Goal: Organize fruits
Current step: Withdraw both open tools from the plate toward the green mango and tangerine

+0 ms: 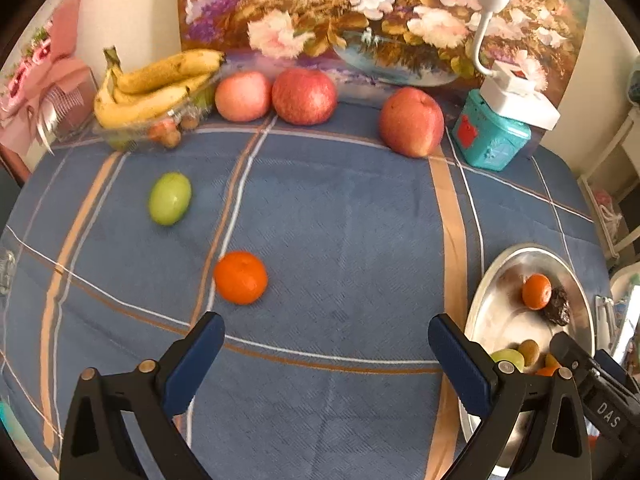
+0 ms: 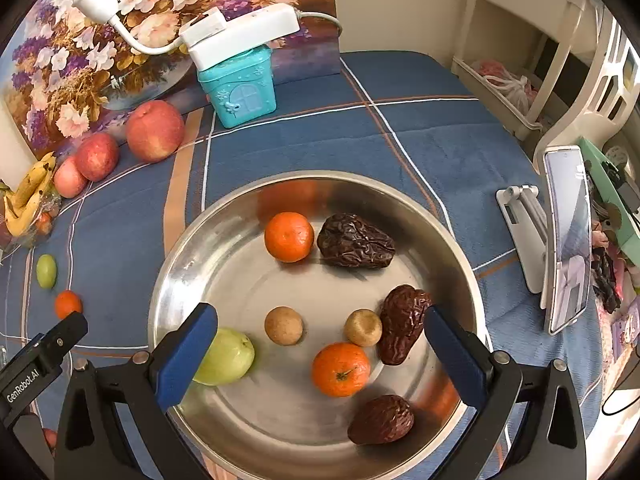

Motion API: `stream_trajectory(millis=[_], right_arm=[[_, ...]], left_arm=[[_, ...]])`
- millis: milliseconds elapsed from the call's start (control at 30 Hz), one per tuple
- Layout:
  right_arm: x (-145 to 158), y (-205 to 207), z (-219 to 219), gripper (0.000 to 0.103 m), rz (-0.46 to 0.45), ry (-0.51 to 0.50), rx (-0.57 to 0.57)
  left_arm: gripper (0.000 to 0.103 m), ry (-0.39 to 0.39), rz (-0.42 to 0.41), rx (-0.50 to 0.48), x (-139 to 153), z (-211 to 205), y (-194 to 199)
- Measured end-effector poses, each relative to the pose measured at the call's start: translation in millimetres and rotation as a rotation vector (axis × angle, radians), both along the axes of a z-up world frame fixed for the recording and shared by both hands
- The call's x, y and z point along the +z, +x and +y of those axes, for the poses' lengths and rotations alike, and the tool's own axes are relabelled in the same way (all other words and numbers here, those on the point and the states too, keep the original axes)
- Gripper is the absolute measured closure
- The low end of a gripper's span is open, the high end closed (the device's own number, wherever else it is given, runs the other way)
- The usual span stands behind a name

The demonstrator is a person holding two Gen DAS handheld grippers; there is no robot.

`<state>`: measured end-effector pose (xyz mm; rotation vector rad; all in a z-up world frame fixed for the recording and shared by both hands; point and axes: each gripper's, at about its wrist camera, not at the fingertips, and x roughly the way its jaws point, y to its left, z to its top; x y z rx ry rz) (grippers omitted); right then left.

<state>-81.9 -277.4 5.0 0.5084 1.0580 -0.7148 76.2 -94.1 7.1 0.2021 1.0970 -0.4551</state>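
Two handheld grippers hovered over a desk covered by a blue plaid cloth [image 1: 340, 220]. The left gripper [image 1: 326, 354] had its jaws spread wide apart and empty, just short of a loose tangerine [image 1: 240, 277] on the cloth. Farther and to the left lay a green oval fruit [image 1: 170, 198], its long axis running near to far with a slight tilt to the right. At the far edge stood three red apples [image 1: 304, 96], with a bunch of bananas [image 1: 156, 84] at far left, curving left to right. The right gripper [image 2: 320, 344] hung above a round steel bowl [image 2: 192, 248], jaws likewise apart and holding nothing. Inside the bowl lay two tangerines [image 2: 289, 237], three wrinkled dark dates [image 2: 355, 241], two small brown round fruits [image 2: 283, 325] and a green fruit [image 2: 228, 357] against the near-left wall. A teal tin [image 2: 240, 88] stood at the far side.
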Motion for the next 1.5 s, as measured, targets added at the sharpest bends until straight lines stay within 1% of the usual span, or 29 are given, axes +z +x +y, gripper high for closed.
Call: stream_trajectory(millis=[200, 300, 400, 533, 667, 767, 867, 933, 1000, 1200, 1233, 1333, 1400, 1500], right_arm=[[0.5, 2.9, 4.2, 0.0, -0.001, 0.001, 0.009], [0.7, 5.5, 7.6, 0.0, 0.0, 0.001, 0.021], [0.7, 9.0, 12.1, 0.0, 0.003, -0.001, 0.033], [0.1, 15.4, 20.2, 0.0, 0.01, -0.005, 0.06], [-0.9, 22.3, 27.0, 0.0, -0.003, 0.01, 0.083], [-2.1, 29.1, 34.2, 0.0, -0.012, 0.022, 0.105], [-2.8, 36.8, 43.3, 0.0, -0.023, 0.029, 0.127], [-2.7, 41.9, 50.8, 0.0, -0.032, 0.031, 0.143], [-2.2, 47.0, 58.4, 0.0, -0.039, 0.027, 0.161], [-3.1, 69.9, 88.6, 0.0, -0.091, 0.033, 0.229], [-3.9, 74.0, 94.7, 0.0, -0.096, 0.034, 0.245], [-7.2, 87.3, 111.9, 0.0, -0.097, 0.034, 0.294], [-9.5, 96.2, 121.1, 0.0, -0.103, 0.033, 0.319], [-10.7, 106.2, 134.1, 0.0, -0.123, 0.041, 0.352]], left_arm=[[0.0, 0.034, -0.027, 0.08, 5.5, 7.6, 4.5], [0.0, 0.091, -0.047, 0.142, 6.0, 14.3, 7.1], [0.0, 0.11, -0.044, 0.155, 4.9, 21.4, 14.3], [0.0, 0.099, -0.036, 0.187, 7.4, 40.7, 27.0], [0.0, 0.084, -0.028, 0.227, 8.8, 66.1, 42.5], [0.0, 0.099, -0.069, 0.245, 12.5, 81.3, 49.7], [0.0, 0.106, -0.114, 0.234, 16.6, 96.4, 56.1], [0.0, 0.079, -0.127, 0.23, 17.7, 107.0, 60.3], [0.0, 0.041, -0.118, 0.239, 16.8, 118.6, 64.9], [0.0, -0.027, -0.071, 0.268, 6.5, 143.2, 79.3], [0.0, -0.05, -0.055, 0.281, 4.4, 147.3, 81.8], [0.0, -0.087, -0.041, 0.294, 0.4, 153.1, 86.1], [0.0, -0.076, -0.058, 0.291, -0.6, 153.8, 88.8], [0.0, 0.016, -0.109, 0.292, -3.6, 153.4, 93.3]])
